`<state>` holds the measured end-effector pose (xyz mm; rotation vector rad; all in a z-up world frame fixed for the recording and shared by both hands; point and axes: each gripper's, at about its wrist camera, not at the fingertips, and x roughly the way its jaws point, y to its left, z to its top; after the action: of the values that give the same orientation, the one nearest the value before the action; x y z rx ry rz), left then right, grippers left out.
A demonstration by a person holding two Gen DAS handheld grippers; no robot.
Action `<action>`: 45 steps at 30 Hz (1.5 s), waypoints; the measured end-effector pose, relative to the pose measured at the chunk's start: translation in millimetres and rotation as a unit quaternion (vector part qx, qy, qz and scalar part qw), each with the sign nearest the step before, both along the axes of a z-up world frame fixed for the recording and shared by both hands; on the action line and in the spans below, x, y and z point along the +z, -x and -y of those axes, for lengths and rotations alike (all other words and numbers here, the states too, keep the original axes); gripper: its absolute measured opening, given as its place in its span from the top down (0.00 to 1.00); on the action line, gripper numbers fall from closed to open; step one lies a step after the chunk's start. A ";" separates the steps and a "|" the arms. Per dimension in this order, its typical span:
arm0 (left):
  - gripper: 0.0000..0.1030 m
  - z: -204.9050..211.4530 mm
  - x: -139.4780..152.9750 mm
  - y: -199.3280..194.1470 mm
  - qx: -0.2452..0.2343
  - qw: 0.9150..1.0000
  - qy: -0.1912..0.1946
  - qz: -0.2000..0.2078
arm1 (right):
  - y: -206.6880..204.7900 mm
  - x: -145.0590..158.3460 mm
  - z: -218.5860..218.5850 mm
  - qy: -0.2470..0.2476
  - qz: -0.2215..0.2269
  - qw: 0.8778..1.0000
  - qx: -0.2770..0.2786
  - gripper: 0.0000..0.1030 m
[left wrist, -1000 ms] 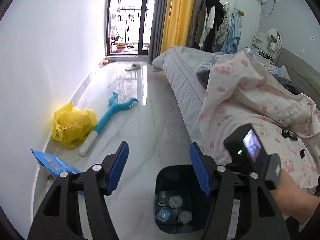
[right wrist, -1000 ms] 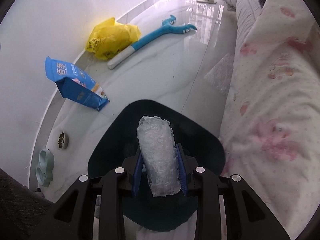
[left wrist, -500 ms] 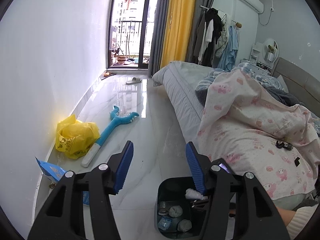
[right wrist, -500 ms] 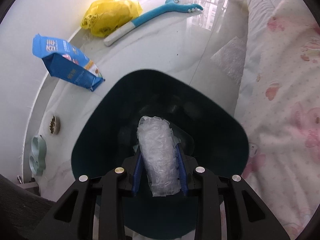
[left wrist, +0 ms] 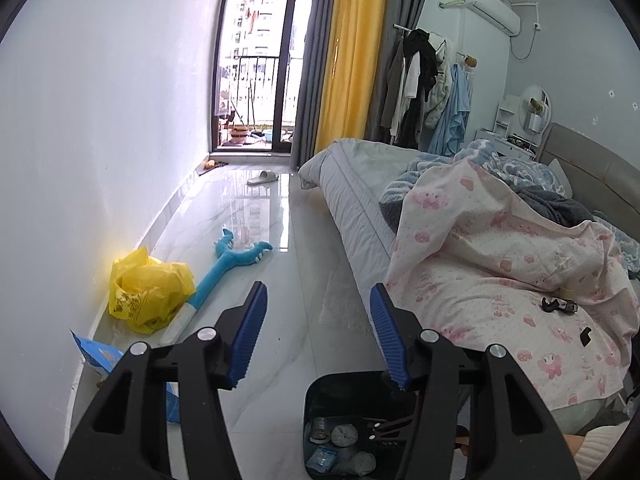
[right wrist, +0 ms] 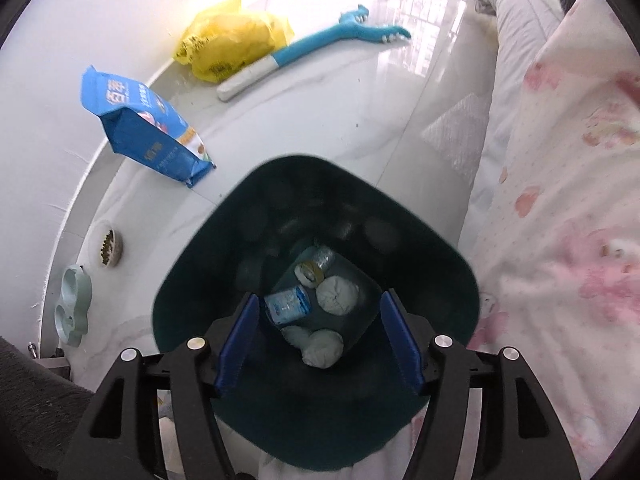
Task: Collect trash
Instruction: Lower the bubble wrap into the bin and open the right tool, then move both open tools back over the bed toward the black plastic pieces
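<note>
The dark teal bin (right wrist: 280,200) stands on the floor by the bed. In it lie a crushed bottle (right wrist: 288,306), paper wads (right wrist: 338,294) and a clear sheet. My right gripper (right wrist: 319,296) points down into the bin's mouth; its jaws are opening and nothing is between them. My left gripper (left wrist: 318,288) hangs open and empty above the floor, with the bin (left wrist: 320,392) low in its view. A yellow plastic bag (left wrist: 148,296) and a blue packet (right wrist: 148,128) sit by the wall. A bubble-wrap sheet (left wrist: 340,304) lies flat beside the bed.
A blue plush toy (left wrist: 232,264) lies next to the yellow bag. The bed with a pink quilt (left wrist: 500,272) fills the right side. A pet food bowl (right wrist: 106,248) and a green dish (right wrist: 72,308) sit along the wall. A slipper (left wrist: 262,178) lies near the balcony door.
My right gripper came down over the bin and let go of the bubble-wrap roll, which is gone from its jaws. My left gripper rose and its jaws narrowed.
</note>
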<state>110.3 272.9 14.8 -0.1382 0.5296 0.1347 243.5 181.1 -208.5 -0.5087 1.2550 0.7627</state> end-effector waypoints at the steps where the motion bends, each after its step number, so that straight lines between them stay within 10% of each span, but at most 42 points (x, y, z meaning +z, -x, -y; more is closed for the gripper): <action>1: 0.45 1.3 1.0 -0.5 0.000 1.000 -0.003 0.001 | 0.8 6.5 2.1 -0.007 0.004 1.000 0.001 0.37; 20: 0.36 77.6 21.0 -35.7 -0.042 0.999 -0.002 0.006 | -8.1 111.1 105.3 -0.099 0.095 0.989 -0.046 0.29; 45: 0.26 240.2 -6.0 -96.4 -0.131 0.991 -0.003 -0.033 | -12.3 164.9 314.9 -0.136 0.179 0.963 -0.148 0.27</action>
<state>206.7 32.7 8.9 -0.0582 0.6085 -0.1162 255.7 -133.8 -43.6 -0.2137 0.8463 0.5465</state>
